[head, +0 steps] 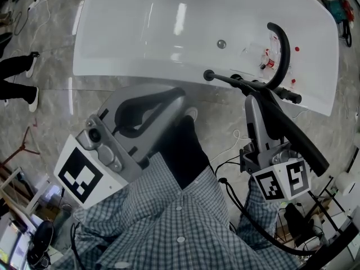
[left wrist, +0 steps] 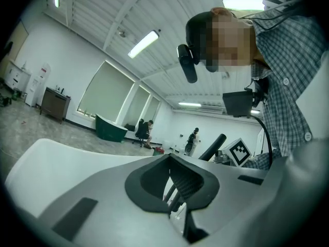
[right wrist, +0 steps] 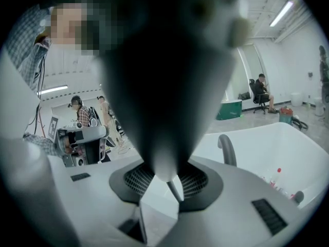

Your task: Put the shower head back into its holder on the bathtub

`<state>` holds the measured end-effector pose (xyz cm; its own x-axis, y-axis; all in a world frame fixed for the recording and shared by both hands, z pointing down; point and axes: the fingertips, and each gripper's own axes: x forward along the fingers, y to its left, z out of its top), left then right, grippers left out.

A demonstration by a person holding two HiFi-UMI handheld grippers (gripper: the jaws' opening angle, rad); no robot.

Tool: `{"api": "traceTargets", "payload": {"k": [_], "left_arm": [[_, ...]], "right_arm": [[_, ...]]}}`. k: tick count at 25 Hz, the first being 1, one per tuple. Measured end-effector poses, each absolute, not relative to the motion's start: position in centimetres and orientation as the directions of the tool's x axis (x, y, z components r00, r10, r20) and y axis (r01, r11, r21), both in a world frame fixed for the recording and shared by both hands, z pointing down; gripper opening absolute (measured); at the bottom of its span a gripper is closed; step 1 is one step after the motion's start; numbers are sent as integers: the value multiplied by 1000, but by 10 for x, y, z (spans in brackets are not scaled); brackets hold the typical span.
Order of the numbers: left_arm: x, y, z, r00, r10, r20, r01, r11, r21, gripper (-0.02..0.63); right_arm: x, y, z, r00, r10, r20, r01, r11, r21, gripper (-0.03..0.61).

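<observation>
Nearest me, my left gripper [head: 181,97] hangs idle, its fingers drawn narrow on nothing. My right gripper [head: 254,101] has its fingers clamped on the long, rigid black shower head [head: 298,142], held at the near rim of the glossy white bathtub [head: 140,72]. I judge it stiff, fairly light and slick, so a hold on the straight handle suits; beyond it, black fittings sit beside the curved black spout [head: 284,44], but I cannot tell which is the holder.
</observation>
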<state>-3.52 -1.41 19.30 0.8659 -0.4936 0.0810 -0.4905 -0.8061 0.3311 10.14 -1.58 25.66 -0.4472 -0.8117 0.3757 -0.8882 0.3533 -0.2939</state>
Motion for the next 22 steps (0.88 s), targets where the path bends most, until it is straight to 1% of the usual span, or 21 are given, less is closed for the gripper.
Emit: {"api": "traceTargets", "payload": {"k": [3, 8, 16, 22], "left_arm": [[-36, -23, 210, 867, -491, 87, -489, -801, 345, 8], [-29, -17, 210, 866, -492, 89, -488, -792, 366, 8], [-27, -28, 242, 862, -494, 109, -493, -772, 401, 8], [-26, -27, 250, 859, -500, 113, -498, -761, 416, 8]], "right_arm": [[98, -24, 275, -451, -805, 385, -886, 353, -300, 135], [100, -19, 276, -459, -798, 392, -882, 355, -311, 135], [101, -32, 306, -460, -786, 413, -882, 349, -317, 135], [103, -30, 317, -461, -775, 432, -883, 354, -308, 135]]}}
